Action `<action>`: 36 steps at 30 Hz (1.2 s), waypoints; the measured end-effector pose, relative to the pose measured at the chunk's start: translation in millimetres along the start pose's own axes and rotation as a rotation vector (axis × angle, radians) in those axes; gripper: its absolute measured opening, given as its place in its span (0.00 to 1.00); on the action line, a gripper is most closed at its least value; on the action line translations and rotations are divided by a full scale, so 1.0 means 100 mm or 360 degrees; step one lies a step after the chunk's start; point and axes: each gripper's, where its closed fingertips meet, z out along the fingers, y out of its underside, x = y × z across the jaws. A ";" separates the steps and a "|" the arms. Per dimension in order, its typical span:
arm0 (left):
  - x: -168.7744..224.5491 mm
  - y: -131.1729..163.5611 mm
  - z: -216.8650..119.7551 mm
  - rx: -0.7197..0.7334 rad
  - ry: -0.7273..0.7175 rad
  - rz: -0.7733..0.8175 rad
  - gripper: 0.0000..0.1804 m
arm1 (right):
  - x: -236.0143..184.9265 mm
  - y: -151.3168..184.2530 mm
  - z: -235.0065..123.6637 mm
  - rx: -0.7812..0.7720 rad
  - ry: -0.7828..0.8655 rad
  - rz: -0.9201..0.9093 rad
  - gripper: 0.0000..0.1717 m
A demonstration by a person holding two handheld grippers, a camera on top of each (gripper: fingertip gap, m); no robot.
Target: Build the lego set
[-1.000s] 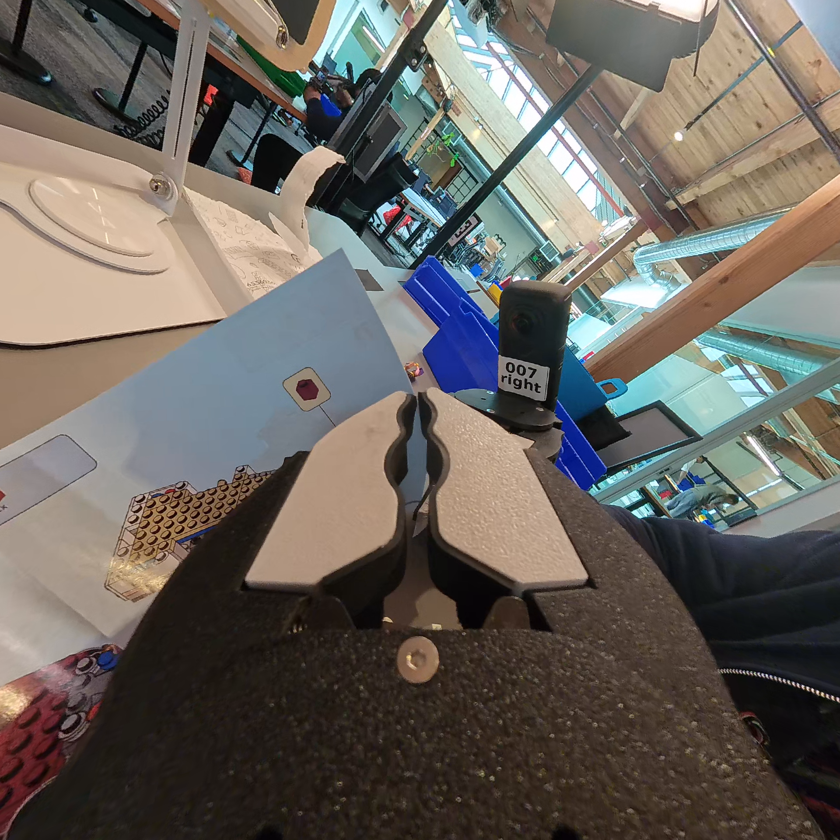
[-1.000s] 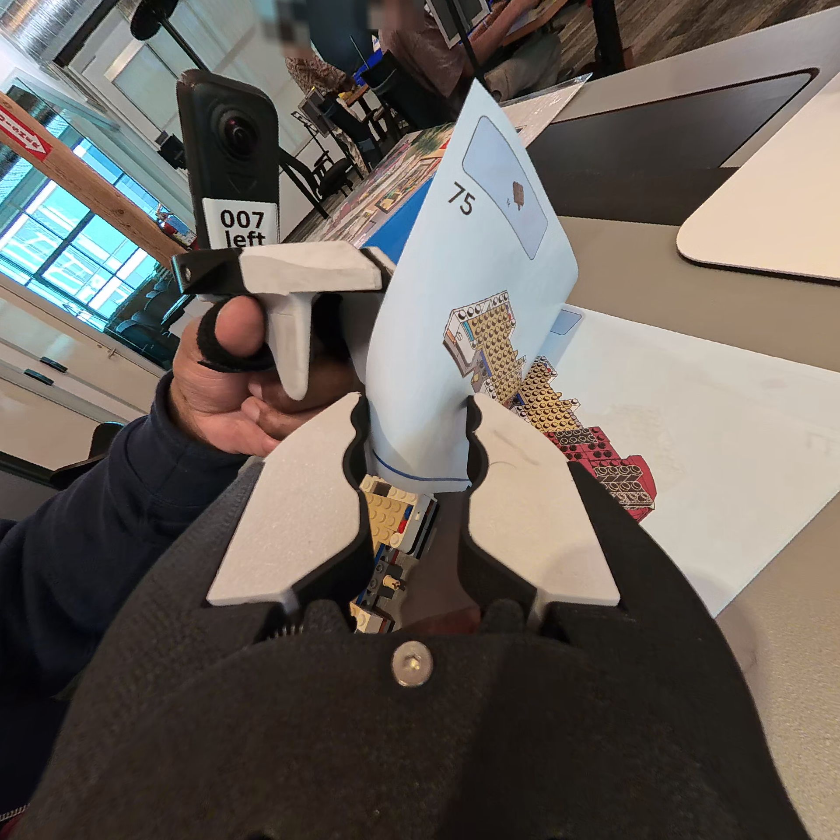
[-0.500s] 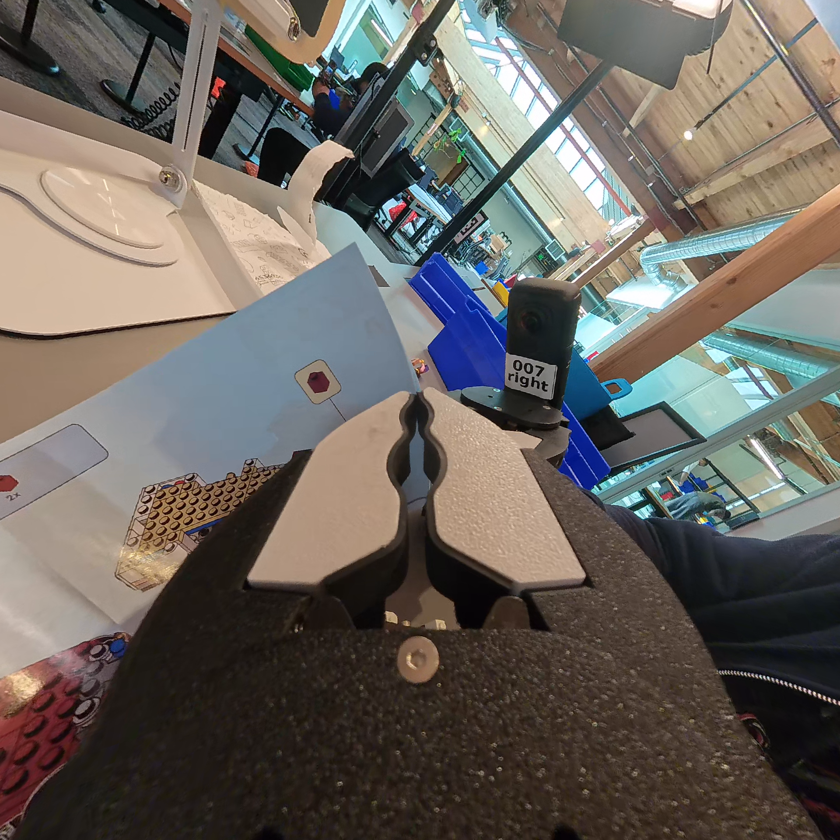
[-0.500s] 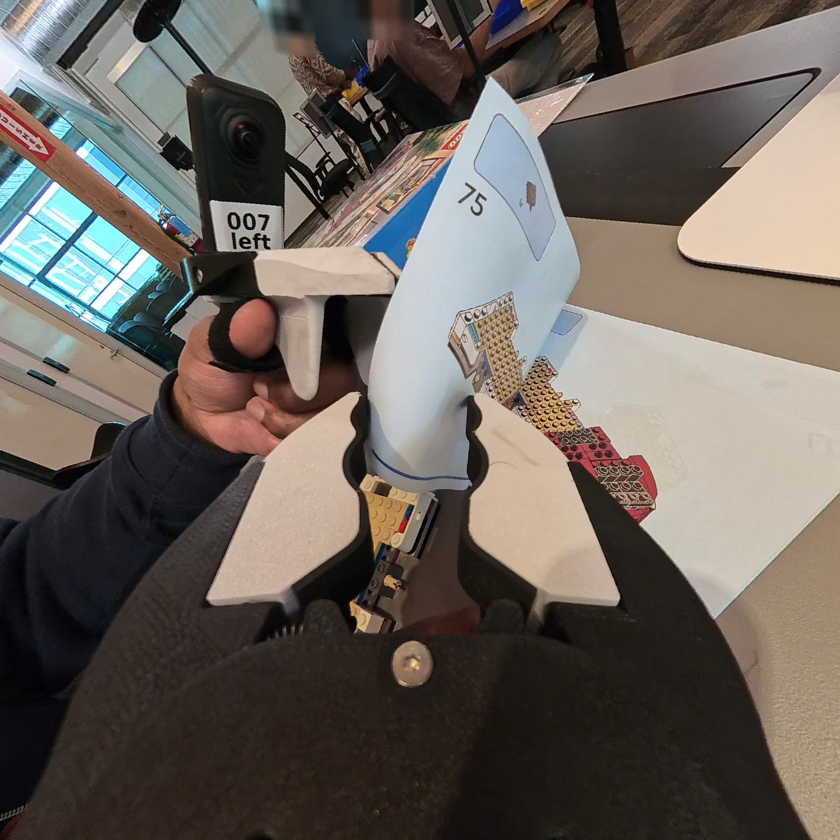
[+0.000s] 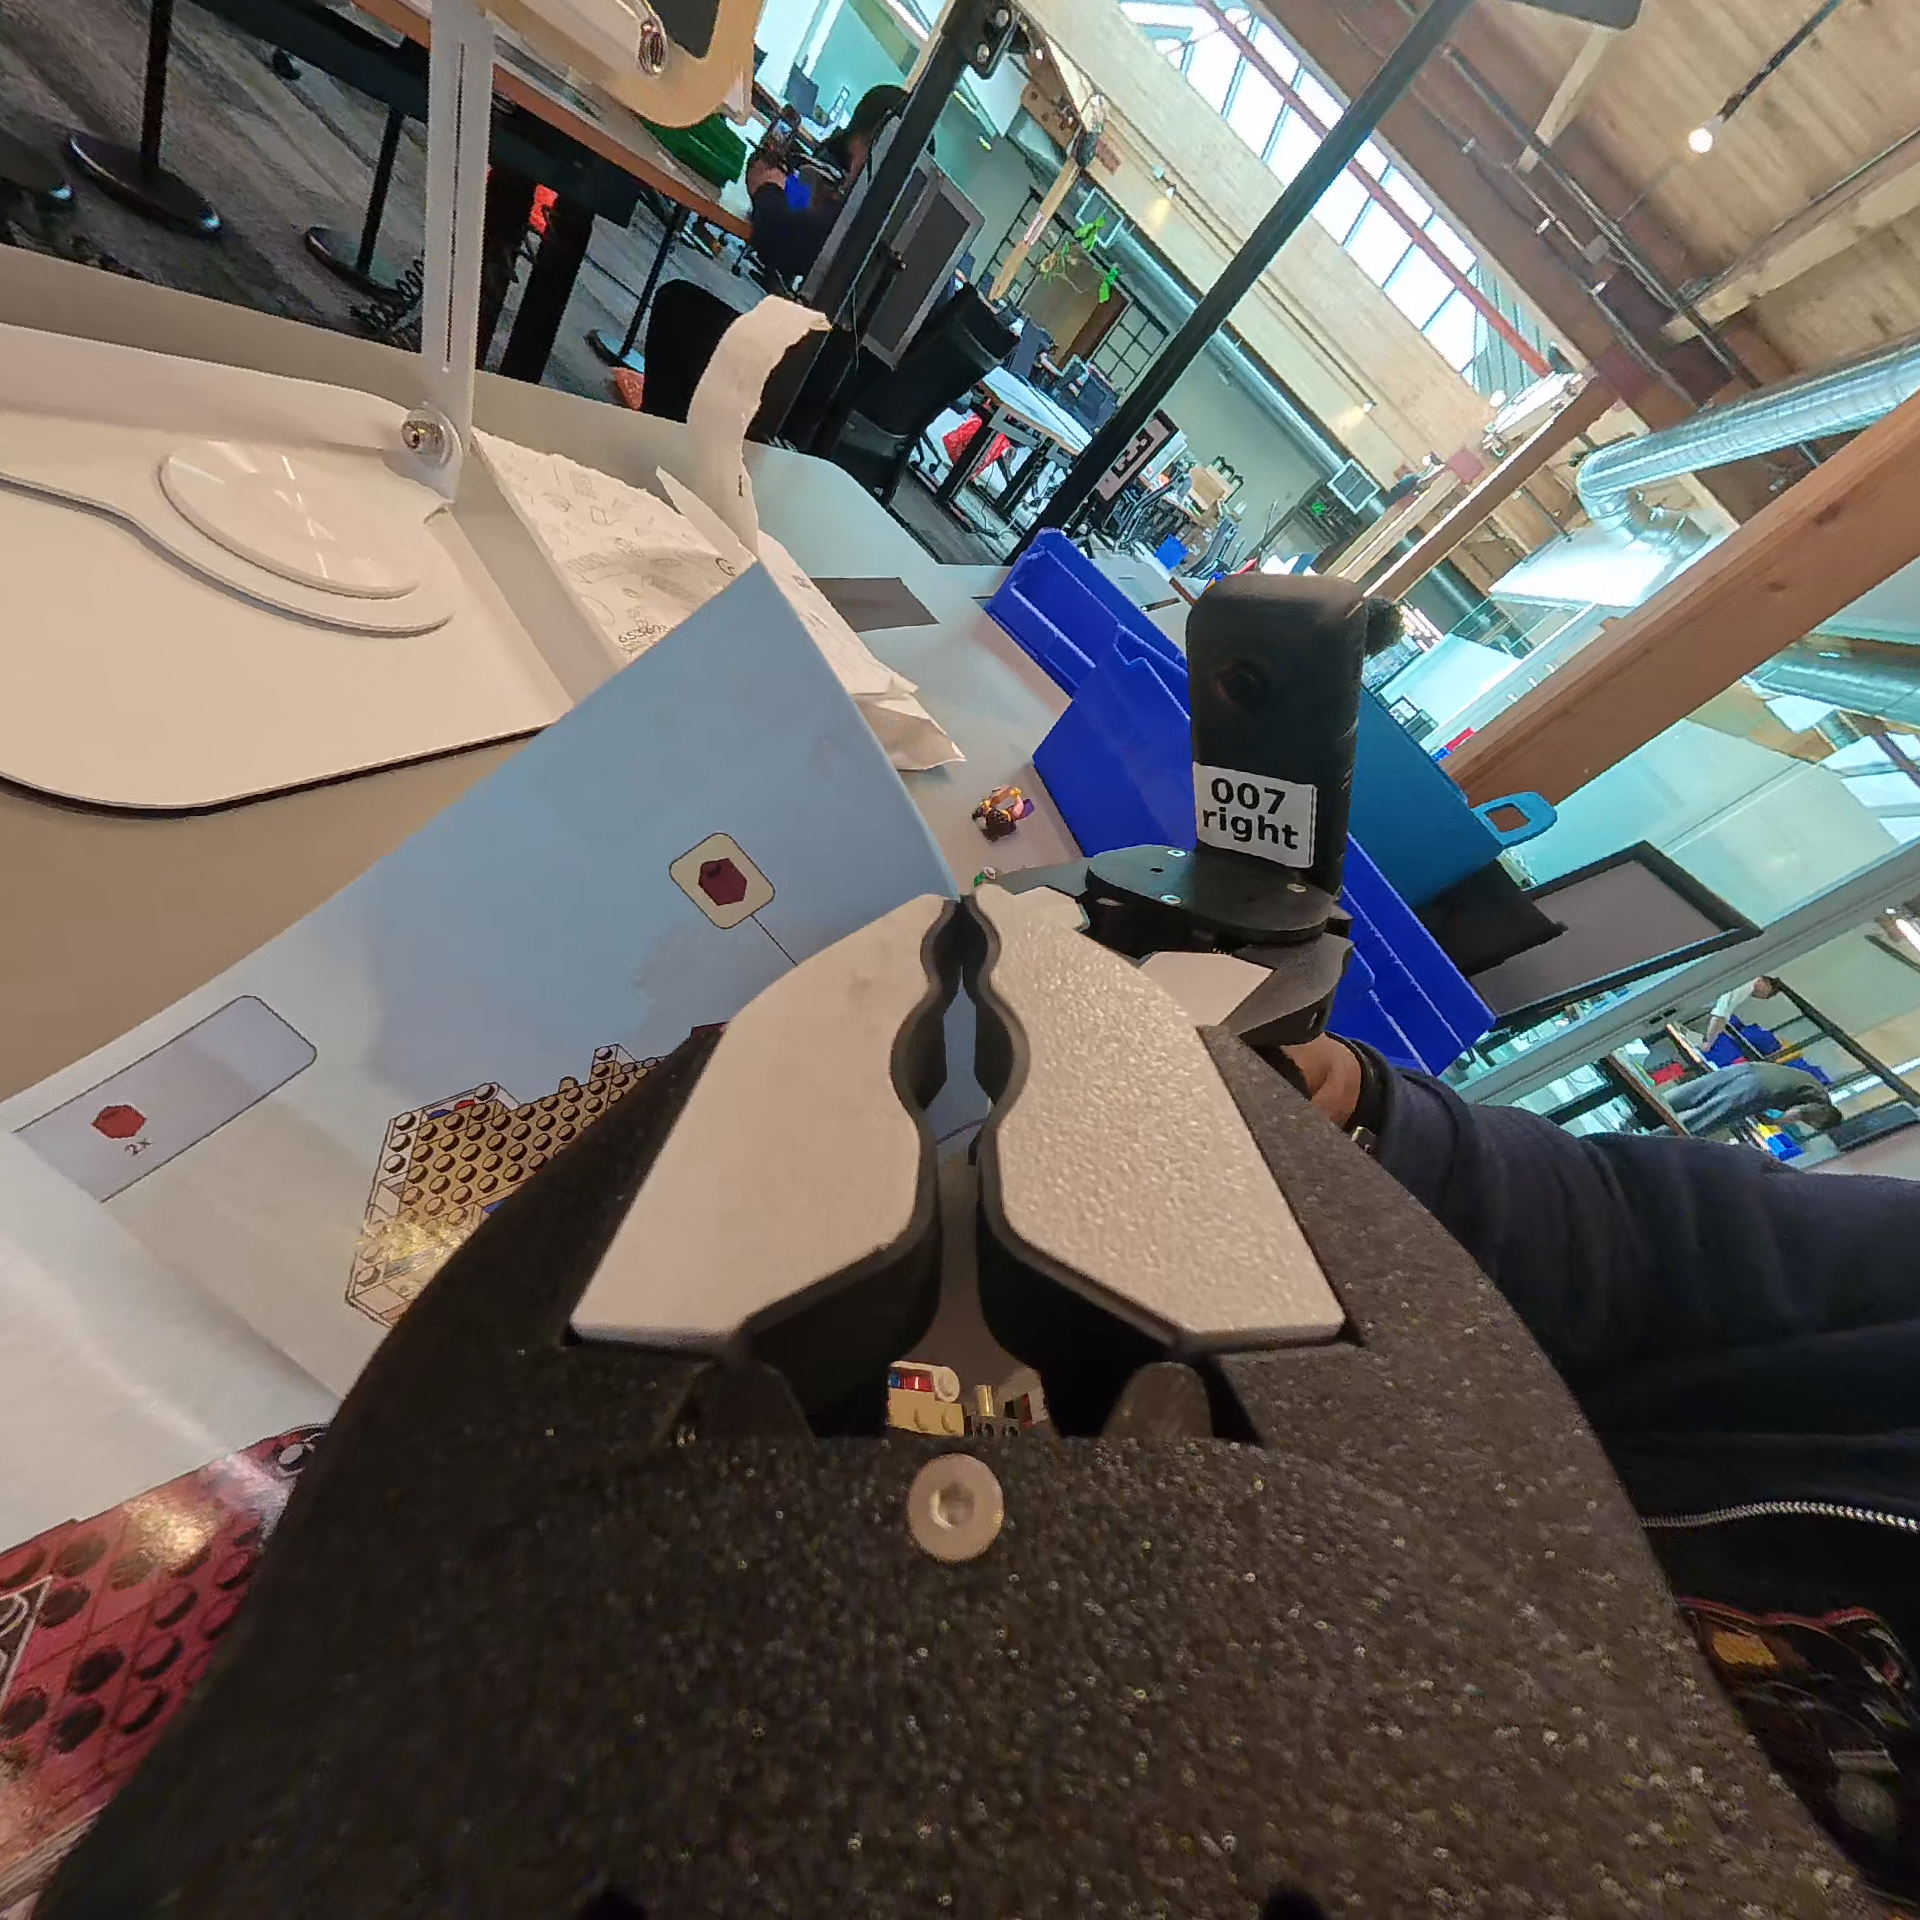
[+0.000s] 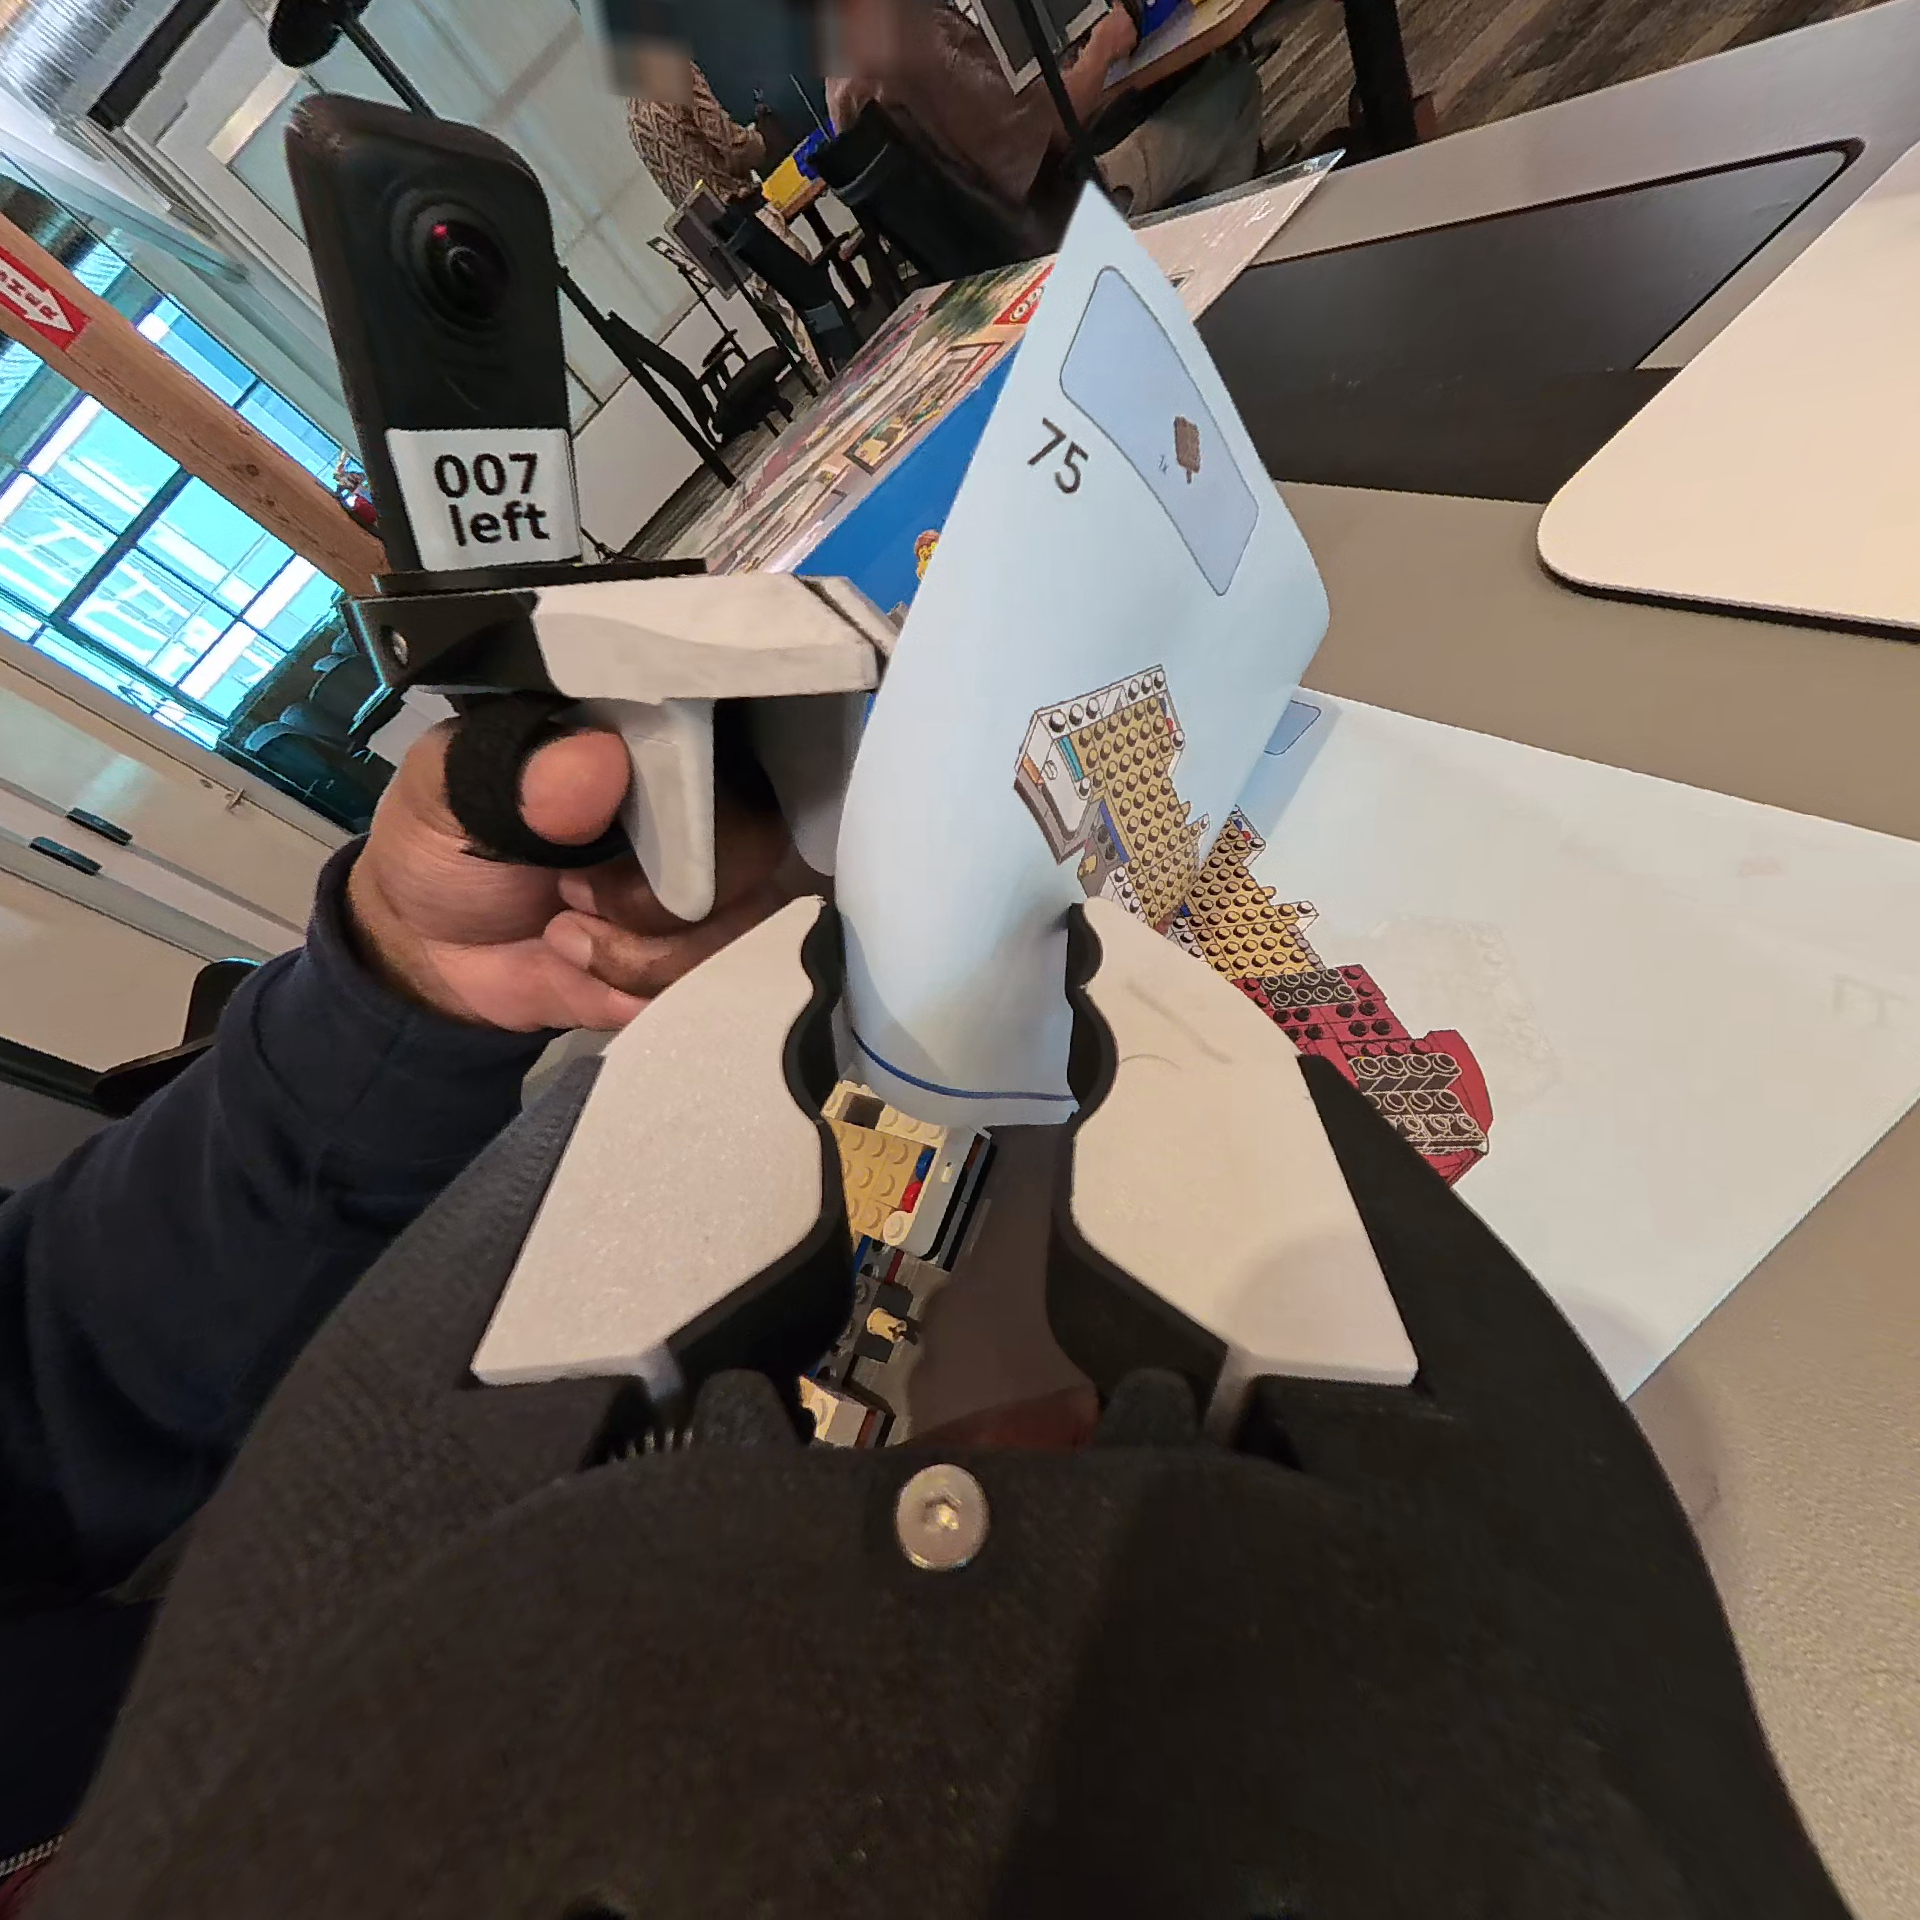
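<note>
Left claw (image 5: 961,920) pinched shut on curled pale-blue booklet page (image 5: 582,883) edge | right claw (image 6: 948,925) gaped, page between, contact unclear | brick model (image 6: 894,1174) mostly hidden.

Grey-fingered black gripper (image 5: 961,914), navy sleeve (image 5: 1621,1288)

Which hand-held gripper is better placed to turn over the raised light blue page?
Probably the left hand-held gripper: it is closed on the edge of the page. The right hand-held gripper has its fingers apart, and does not grip the page.
</note>
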 end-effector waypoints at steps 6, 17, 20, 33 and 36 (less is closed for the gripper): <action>-0.08 -0.08 -0.05 0.0090 -0.0018 -0.0121 0.00 | 0.00 0.00 0.00 0.0004 -0.0003 0.0003 0.25; -0.02 -0.04 0.00 0.0048 0.0059 -0.0180 0.07 | -0.01 0.00 0.00 0.0003 -0.0008 0.0003 0.25; -0.02 -0.04 0.00 0.0043 0.0064 -0.0180 0.06 | -0.01 0.00 0.00 0.0001 -0.0009 0.0004 0.25; -0.04 -0.02 -0.02 0.0033 0.0064 -0.0199 0.00 | -0.01 0.01 0.00 -0.0003 -0.0009 0.0004 0.25; -0.03 -0.01 -0.02 0.0030 0.0081 -0.0197 0.00 | -0.01 0.02 0.01 -0.0007 -0.0009 0.0004 0.25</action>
